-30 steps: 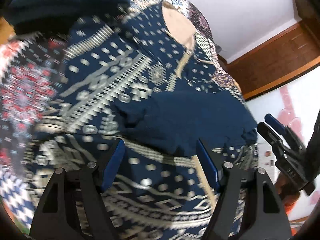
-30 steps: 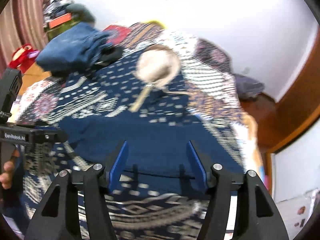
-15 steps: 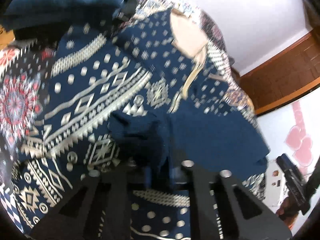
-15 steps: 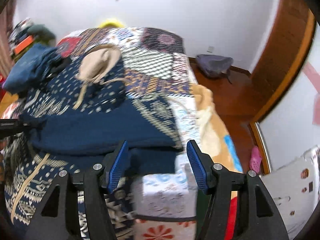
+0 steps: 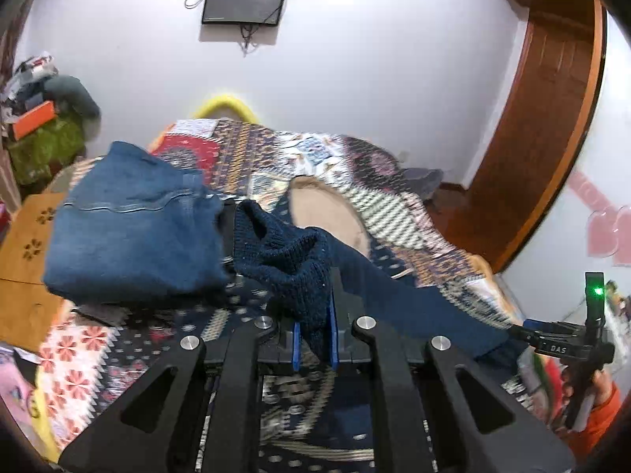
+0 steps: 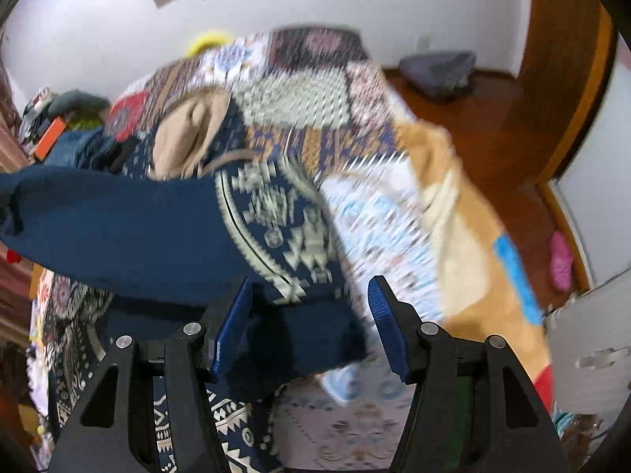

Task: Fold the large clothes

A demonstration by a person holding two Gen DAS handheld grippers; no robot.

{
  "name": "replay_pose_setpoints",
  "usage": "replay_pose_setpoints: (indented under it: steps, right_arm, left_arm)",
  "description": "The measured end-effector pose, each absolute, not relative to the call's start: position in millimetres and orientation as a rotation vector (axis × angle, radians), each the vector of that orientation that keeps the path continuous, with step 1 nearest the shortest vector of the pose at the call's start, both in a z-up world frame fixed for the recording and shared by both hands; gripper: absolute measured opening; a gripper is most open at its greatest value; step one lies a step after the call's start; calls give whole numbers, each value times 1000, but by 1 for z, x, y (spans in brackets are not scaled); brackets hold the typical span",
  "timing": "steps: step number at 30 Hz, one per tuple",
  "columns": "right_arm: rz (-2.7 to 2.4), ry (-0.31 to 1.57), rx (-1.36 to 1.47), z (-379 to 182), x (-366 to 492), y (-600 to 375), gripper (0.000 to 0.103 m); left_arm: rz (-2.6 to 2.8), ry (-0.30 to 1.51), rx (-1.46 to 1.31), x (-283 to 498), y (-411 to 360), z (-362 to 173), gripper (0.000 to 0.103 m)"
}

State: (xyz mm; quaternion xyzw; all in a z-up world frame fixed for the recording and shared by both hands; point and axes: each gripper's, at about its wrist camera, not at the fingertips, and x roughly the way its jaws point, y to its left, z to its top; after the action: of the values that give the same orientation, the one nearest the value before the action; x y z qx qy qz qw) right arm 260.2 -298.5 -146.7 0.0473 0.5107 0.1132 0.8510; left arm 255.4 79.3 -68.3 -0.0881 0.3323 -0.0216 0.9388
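A bed covered by a patchwork quilt (image 5: 386, 213) in mixed prints carries a navy patterned garment (image 6: 284, 213) spread flat, its tan-lined hood (image 5: 327, 216) lying open toward the wall. Folded blue jeans (image 5: 130, 228) sit on the quilt beside it, near the bed's wooden edge (image 5: 23, 256).

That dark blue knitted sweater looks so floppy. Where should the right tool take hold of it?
Probably the sweater's lower right corner, the plain blue hem hanging between the open right tool. Come straight in from the bed's edge, fingers on either side of the hem's thickness. The left tool already pinches the other end, so the knit hangs stretched between the two.
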Motion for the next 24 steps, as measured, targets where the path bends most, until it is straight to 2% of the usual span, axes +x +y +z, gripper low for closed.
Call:
replay_pose_setpoints:
  steps: [5, 8, 10, 14, 17, 19, 24]
  right_arm:
    - [287, 1140, 102, -167, 255, -286, 57]
    - [313, 1139, 110, -167, 252, -283, 66]
    - [309, 1134, 97, -168, 250, -280, 68]
    - [291, 1129, 50, -172, 251, -272, 68]
    - [282, 1127, 19, -172, 251, -269, 68]
    - [282, 1136, 7, -171, 251, -268, 68]
    - [278, 1144, 11, -161, 250, -269, 68]
  left_arm:
    - [42, 776, -149, 253, 110, -110, 10]
    - [80, 854, -140, 252, 122, -140, 10]
    - [109, 917, -136, 254, 131, -165, 10]
    - [122, 1045, -127, 254, 141, -209, 17]
    - [136, 1090, -88, 250, 139, -225, 36]
    - [180, 1072, -41, 242, 138, -223, 60]
    - [141, 1080, -31, 231, 139, -207, 62]
